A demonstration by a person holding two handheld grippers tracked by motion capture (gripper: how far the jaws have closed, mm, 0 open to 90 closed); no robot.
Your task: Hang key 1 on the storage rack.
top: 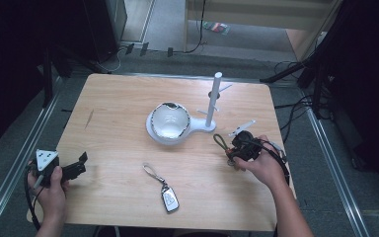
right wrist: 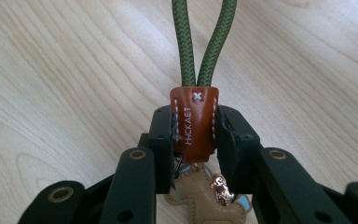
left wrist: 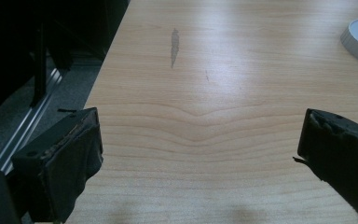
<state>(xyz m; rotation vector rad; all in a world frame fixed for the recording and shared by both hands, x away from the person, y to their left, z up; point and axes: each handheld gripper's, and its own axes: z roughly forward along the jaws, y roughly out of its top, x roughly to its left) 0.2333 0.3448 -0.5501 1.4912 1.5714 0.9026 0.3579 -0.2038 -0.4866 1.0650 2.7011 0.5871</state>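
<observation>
Right gripper [right wrist: 196, 135] low over table, clamping leather tab [right wrist: 195, 122], perhaps level

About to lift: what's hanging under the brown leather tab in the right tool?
Below the leather tab, a tan charm and a small rose-gold clasp show. The right tool covers how they attach.

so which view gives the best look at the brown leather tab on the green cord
The right gripper view: the brown leather tab sits close up between the right claw pads, stitching and lettering legible, green cord loop rising from it. The high view gives just the cord loop beside that claw, the tab too small to tell. The left gripper view shows bare table.
</observation>
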